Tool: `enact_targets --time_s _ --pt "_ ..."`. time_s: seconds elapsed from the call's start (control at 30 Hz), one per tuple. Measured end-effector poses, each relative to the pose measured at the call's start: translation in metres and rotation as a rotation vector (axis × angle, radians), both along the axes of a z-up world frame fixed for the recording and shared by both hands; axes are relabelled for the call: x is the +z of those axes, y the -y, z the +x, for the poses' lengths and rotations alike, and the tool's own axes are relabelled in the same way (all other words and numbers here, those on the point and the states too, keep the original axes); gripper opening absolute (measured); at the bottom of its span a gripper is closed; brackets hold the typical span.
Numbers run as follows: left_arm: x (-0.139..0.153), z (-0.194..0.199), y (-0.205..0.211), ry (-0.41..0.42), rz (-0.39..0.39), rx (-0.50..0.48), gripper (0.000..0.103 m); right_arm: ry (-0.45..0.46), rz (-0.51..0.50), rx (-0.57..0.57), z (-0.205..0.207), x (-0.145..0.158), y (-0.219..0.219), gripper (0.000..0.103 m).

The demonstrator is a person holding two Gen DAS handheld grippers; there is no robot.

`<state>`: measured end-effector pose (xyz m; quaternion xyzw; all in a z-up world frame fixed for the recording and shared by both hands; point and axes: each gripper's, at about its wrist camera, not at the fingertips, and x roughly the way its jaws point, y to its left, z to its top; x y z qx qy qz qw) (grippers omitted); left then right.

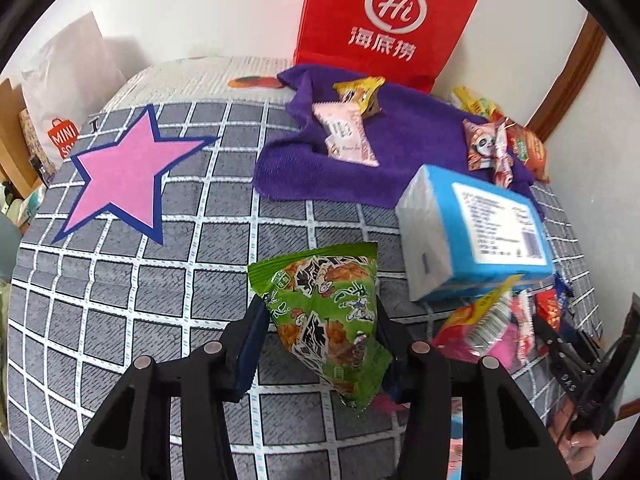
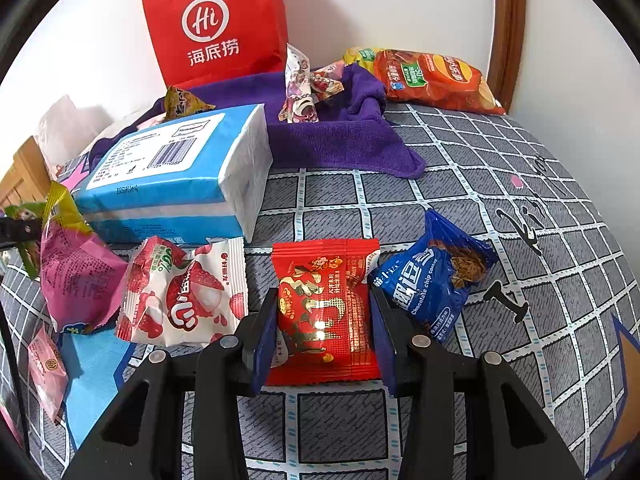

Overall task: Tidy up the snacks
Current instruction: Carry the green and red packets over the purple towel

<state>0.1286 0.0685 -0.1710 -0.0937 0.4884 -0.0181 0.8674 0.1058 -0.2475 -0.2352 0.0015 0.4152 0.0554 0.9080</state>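
My left gripper (image 1: 318, 316) is shut on a green snack packet (image 1: 324, 312) and holds it above the checked bedspread. My right gripper (image 2: 324, 312) has its jaws on both sides of a red snack packet (image 2: 324, 312) that lies on the bedspread; the pads touch its edges. A purple cloth (image 1: 404, 152) at the back holds a pink packet (image 1: 348, 134) and a yellow packet (image 1: 362, 94). The purple cloth also shows in the right wrist view (image 2: 336, 140), where it holds small pink-wrapped sweets (image 2: 300, 92).
A blue tissue pack (image 2: 176, 176) lies mid-bed. A lychee packet (image 2: 180, 292), a magenta packet (image 2: 76, 276) and a blue cookie packet (image 2: 436, 280) lie around the red one. An orange chips bag (image 2: 432, 80) and a red paper bag (image 2: 216, 24) stand by the wall.
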Motion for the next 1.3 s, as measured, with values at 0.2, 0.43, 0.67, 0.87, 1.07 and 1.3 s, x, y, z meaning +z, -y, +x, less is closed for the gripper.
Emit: enact_targets --time_s 0.2,0.43,0.67,0.87,1.07,1.3 --pt "0.023 -0.007 0.002 0.035 -0.008 -0.016 0.046 -0.003 0.009 0.018 -0.003 0.005 0.005 0.04" --pt "0.051 -0.006 -0.002 0.095 -0.018 -0.001 0.046 0.097 0.07 0.016 -0.012 0.063 0.02 0.04" --pt "0.076 0.007 0.002 0.154 -0.035 0.005 0.046 0.229 0.019 0.031 -0.006 0.139 0.017 0.04" --pt "0.098 0.021 0.011 0.203 -0.044 -0.005 0.046 0.256 0.019 0.034 0.01 0.177 0.011 0.04" --pt "0.116 0.038 0.02 0.24 -0.037 -0.022 0.046 0.225 0.052 0.013 0.039 0.191 0.012 0.04" --pt "0.12 0.057 0.029 0.251 -0.037 -0.035 0.046 0.196 0.067 0.016 0.066 0.195 0.004 0.04"
